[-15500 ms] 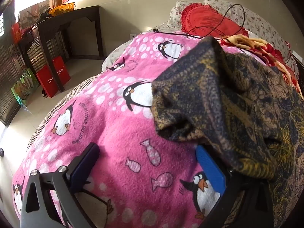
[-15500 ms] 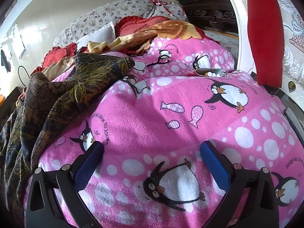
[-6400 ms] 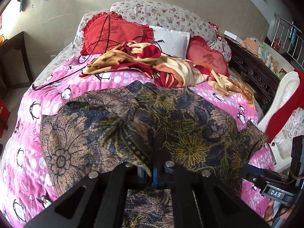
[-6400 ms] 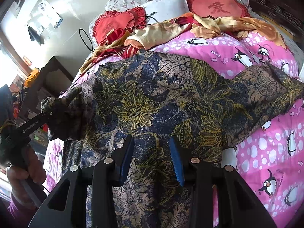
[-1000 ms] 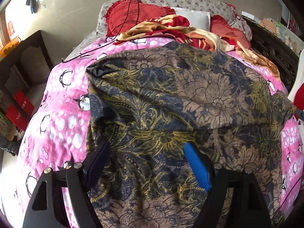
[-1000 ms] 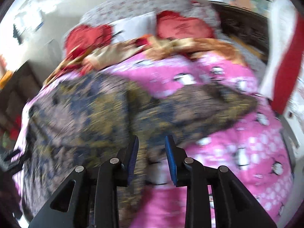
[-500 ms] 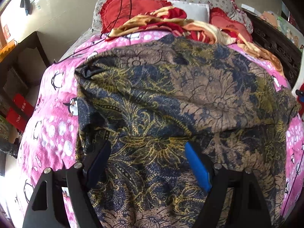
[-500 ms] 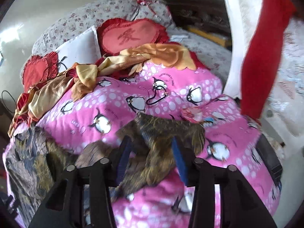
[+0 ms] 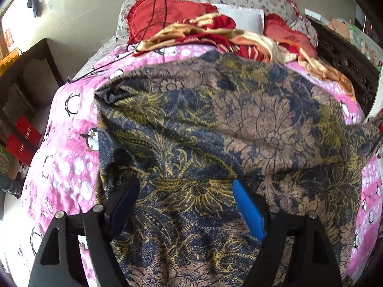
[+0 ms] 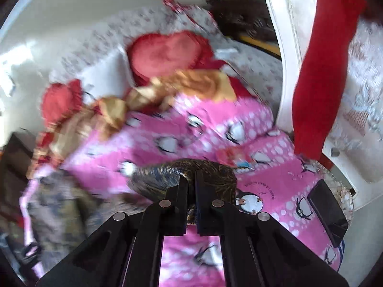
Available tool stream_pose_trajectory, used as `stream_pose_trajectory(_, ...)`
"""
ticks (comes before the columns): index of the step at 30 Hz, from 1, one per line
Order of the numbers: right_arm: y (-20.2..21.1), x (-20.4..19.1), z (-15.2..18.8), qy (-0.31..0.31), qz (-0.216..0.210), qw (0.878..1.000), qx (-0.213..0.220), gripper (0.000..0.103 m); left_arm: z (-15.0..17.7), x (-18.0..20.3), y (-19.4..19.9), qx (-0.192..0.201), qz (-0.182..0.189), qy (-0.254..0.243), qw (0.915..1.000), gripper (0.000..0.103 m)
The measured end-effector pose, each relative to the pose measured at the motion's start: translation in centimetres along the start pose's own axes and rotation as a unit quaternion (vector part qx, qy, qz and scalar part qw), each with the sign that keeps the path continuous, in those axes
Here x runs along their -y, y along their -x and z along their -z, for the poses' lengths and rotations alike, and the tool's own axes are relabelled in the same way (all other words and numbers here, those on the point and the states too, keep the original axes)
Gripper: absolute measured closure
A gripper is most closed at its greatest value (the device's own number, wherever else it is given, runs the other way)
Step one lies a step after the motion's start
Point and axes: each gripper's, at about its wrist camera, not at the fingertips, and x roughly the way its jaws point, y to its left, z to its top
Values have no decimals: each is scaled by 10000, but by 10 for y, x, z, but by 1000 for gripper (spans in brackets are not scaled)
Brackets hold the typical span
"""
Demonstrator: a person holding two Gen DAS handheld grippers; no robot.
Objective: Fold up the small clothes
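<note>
While the floral-print garment [image 9: 215, 129] lies spread across the pink penguin blanket [image 9: 69, 157], your left gripper [image 9: 184, 191] hangs just above its near part with the two fingers wide apart and nothing between them. The blue pad of one finger [image 9: 249, 210] shows clearly over the dark blue and gold pattern. The garment covers most of the blanket in the left wrist view, and its far edge reaches near the crumpled red and yellow cloth [image 9: 215, 31] that lies before the red heart-shaped cushion [image 9: 165, 14] and the white pillow [image 9: 239, 16].

Your right gripper [image 10: 190, 179] has its fingers pressed together on a bunched end of the garment [image 10: 189, 169], at the right side of the bed. This view is blurred, so fine details are not readable. A dark phone [image 10: 328, 212] lies on the blanket to the right of the gripper, and a red cloth [image 10: 323, 59] hangs over the white frame [image 10: 282, 59] beside the bed.
</note>
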Motion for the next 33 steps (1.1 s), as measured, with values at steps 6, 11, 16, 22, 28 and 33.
stream_pose_trajectory(6,79,-79,-13,1442,856,9802,1054,103,0,-15,16,161,130,162,9997,19)
stream_pose_trajectory(11,110,-135,-8,1745,915,9622,1880,103,4,-33,23,184,139,334,9992,19)
stream_pose_trajectory(16,74,-104,-17,209,100,9938,1084,103,8,-48,27,203,106,423,9988,19)
stream_pose_trajectory(22,45,-142,-9,279,-1476,9866,640,103,4,-70,34,318,12,701,9970,19)
stream_pose_trajectory(28,53,-298,21,2640,-3996,8767,-443,103,-5,-86,52,648,4,939,9935,19)
stream_pose_trajectory(33,-3,-341,56,3355,-2635,9020,-664,70,-5,-98,58,737,266,993,9920,18)
